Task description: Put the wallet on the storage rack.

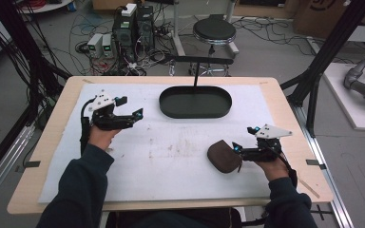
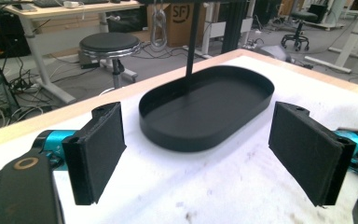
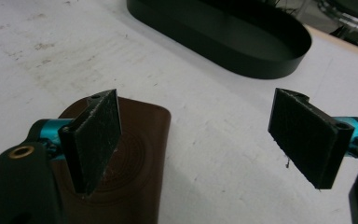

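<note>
Right fingers apart at brown pouch (image 1: 224, 156), near counter (image 1: 52, 137) front-right.
My right gripper (image 1: 236, 148) hasn't closed; left gripper (image 1: 137, 114) spread, empty. Pouch looks soft, light; I'd pinch its near edge.

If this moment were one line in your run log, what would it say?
left gripper: open, near black tray | right gripper: open, beside brown pouch, not gripping | tray: empty | pouch: on white mat

A lab: computer towers (image 1: 133, 26), tangled floor cables (image 1: 90, 28), stool (image 1: 214, 31), aluminium framing (image 1: 330, 45).
</note>
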Tool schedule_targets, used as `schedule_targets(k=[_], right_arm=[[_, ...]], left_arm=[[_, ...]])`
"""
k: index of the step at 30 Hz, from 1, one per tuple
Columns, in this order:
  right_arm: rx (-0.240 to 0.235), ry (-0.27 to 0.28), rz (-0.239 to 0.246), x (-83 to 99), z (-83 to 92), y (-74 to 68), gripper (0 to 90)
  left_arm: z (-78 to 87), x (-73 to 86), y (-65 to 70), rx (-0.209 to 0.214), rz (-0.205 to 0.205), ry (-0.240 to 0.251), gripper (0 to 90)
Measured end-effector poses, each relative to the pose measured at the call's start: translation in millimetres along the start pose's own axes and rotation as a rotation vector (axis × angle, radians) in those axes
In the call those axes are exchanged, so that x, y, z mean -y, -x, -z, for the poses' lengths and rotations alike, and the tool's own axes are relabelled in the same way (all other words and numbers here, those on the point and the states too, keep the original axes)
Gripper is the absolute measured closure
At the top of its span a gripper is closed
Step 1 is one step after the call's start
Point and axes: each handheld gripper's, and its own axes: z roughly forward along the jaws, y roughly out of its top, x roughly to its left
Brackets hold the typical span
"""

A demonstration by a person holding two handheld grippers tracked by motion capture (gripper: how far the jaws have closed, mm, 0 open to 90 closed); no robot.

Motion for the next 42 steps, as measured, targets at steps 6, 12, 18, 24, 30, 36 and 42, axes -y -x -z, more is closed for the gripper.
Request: schedule_targets(k=[6,12,18,24,30,36,42], right_arm=[[-0.046,-0.021,-0.049,0.8,-6.3,-3.1,17.2],[-0.087,-0.03,-0.042,-0.6,-9.7,-16.6,17.3],[-0.108,-0.092,-0.039,-1.0,-28.6,-27.8,17.3],[-0.138,-0.141,-0.051,2.1,-34.1,-30.4,17.2],[-0.149,-0.211,-0.026,4.6,-46.2,-35.1,17.0],[-0.261,-0.269,-0.117,9.6,-59.9,-28.3,14.2],[-0.249,-0.252,-0.054,4.2,-54.5,-33.6,24.1]], left_arm=[[14.6,22.1,5.6,-0.032,-0.029,-0.013,18.1],[23.9,37.4,12.9,-0.042,-0.031,-0.006,18.1],[23.1,49.8,13.4,-0.04,-0.019,-0.046,18.1],[21.2,54.1,11.6,-0.041,-0.013,-0.082,18.2],[22.2,53.7,11.2,-0.044,-0.006,-0.078,18.5],[21.8,54.5,10.0,-0.044,-0.002,-0.089,19.1],[21.8,55.0,8.5,-0.047,0.006,-0.092,19.6]])
